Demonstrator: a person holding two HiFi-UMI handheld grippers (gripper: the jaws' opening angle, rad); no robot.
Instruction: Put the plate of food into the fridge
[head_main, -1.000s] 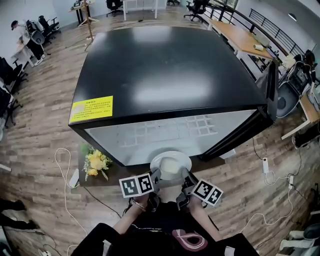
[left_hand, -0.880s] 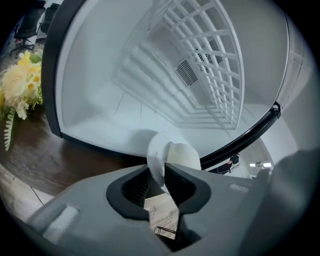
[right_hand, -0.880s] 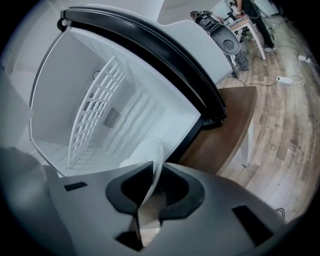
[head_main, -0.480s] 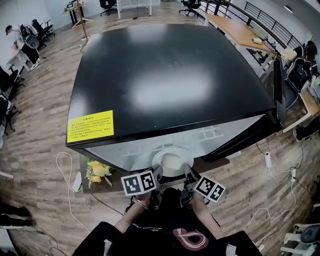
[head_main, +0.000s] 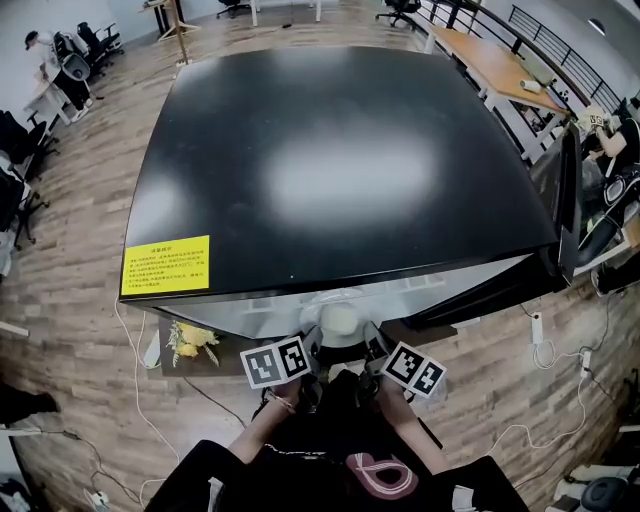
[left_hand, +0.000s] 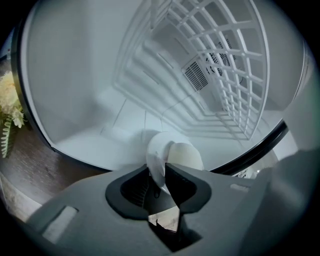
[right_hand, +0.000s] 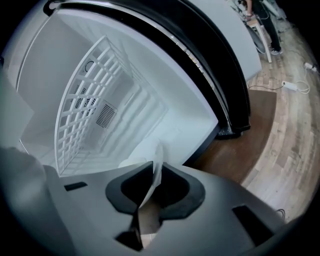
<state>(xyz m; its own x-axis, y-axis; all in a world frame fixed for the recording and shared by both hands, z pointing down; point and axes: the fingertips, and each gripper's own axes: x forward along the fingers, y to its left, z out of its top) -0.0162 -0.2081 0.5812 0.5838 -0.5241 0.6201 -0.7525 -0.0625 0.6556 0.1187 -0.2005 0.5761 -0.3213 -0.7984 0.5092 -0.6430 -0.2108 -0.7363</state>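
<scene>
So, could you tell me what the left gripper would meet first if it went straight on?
The left gripper holds the plate; beyond it the way looks free into the fridge until, probably, the vented back wall, though depth is unclear.

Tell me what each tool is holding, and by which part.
Both hold the plate by its rim. The left tool pinches its left edge, and the right tool pinches its right edge.
</scene>
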